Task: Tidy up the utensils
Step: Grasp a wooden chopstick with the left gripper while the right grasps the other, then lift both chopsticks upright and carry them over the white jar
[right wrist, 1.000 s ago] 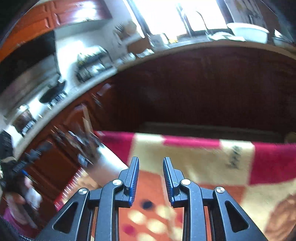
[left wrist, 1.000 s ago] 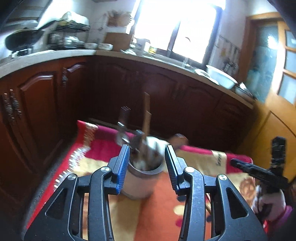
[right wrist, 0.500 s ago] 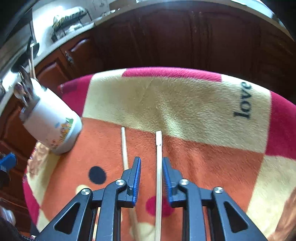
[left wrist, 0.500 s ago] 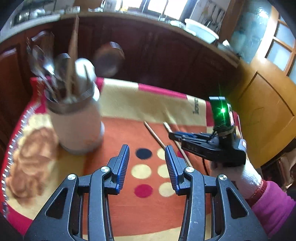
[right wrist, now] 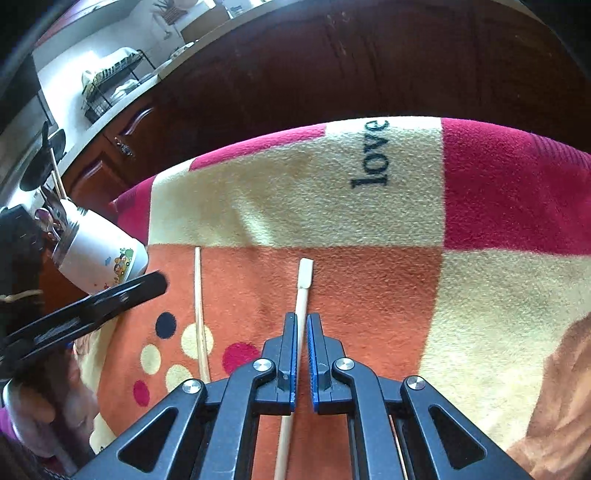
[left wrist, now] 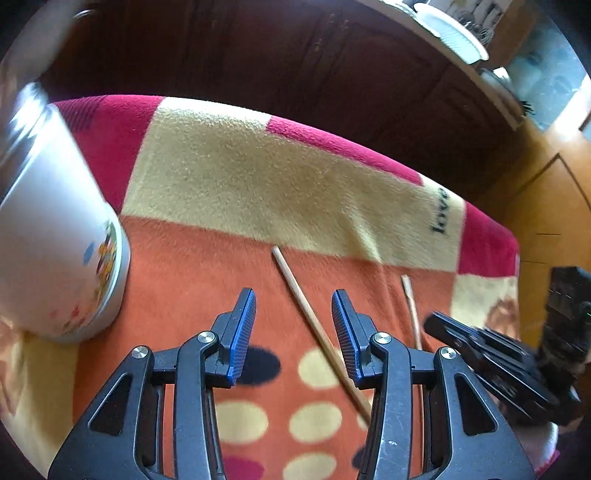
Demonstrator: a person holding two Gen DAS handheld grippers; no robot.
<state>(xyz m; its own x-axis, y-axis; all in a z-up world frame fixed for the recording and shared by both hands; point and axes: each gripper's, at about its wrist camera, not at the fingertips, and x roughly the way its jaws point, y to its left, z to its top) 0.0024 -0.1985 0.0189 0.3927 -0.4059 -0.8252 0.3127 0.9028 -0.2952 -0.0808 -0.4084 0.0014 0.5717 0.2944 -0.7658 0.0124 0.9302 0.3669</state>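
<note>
Two pale wooden chopsticks lie on an orange, cream and red blanket [right wrist: 373, 291]. My right gripper [right wrist: 301, 318] is closing tight on the flat-ended chopstick [right wrist: 305, 277], which passes between its blue pads. My left gripper [left wrist: 292, 297] hangs low over the round chopstick [left wrist: 286, 269]. Its jaws are opening, and the stick runs between them toward the right finger without the pads pressing on it. The white utensil holder [left wrist: 55, 240], with spoons and sticks in it [right wrist: 55, 214], stands at the left. In the left wrist view the right gripper [left wrist: 439, 323] sits on the second chopstick [left wrist: 409, 295].
Dark wooden cabinets [right wrist: 332, 66] rise behind the blanket's far edge. A counter with a dish rack [right wrist: 110, 85] and a wok is at the back left, and a white basin [left wrist: 450, 33] at the back right. A hand [right wrist: 37, 413] holds the left gripper.
Both grippers have dropped toward the blanket. The left swung away from the holder to the round chopstick. The right closed its jaws on the flat-ended chopstick.
</note>
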